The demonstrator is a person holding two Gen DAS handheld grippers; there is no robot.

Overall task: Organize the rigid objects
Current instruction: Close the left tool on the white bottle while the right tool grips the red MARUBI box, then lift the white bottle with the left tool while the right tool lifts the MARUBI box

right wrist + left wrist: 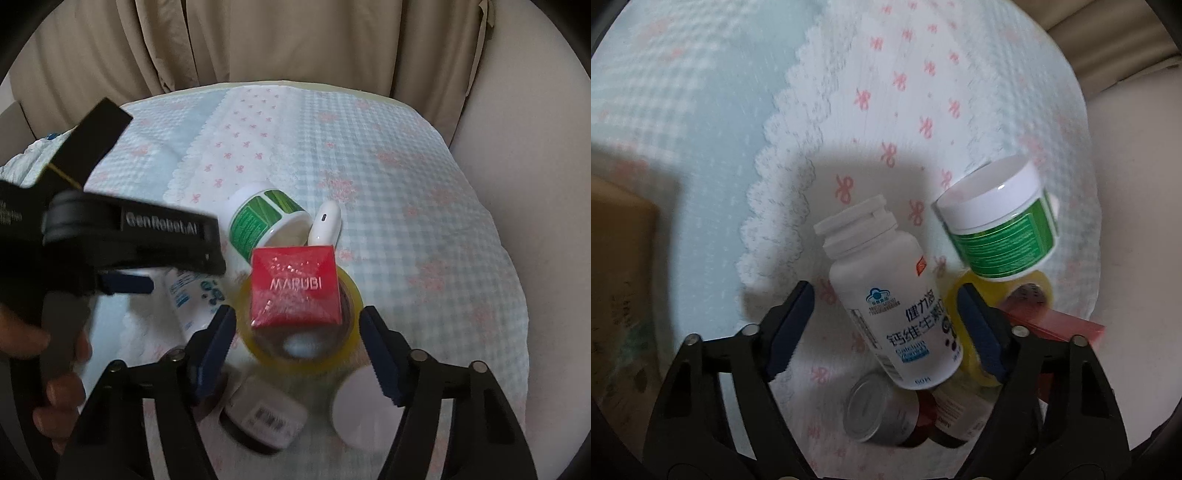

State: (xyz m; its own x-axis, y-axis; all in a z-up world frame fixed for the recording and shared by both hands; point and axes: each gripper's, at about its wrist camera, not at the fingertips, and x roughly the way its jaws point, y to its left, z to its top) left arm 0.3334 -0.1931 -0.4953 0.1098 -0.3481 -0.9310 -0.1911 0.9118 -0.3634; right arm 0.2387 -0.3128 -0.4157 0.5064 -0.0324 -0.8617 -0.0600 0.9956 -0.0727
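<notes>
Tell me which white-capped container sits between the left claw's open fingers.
The tall white calcium bottle with blue lettering; the green-labelled jar lies beyond the fingertips.

Each tool has matte black angular arms with round silver screw heads at the joints and dark blue ribbed pads. The left tool [125, 284] carries white "GenRobot.AI" lettering on its black housing, below which a bare hand [55, 373] shows.
</notes>
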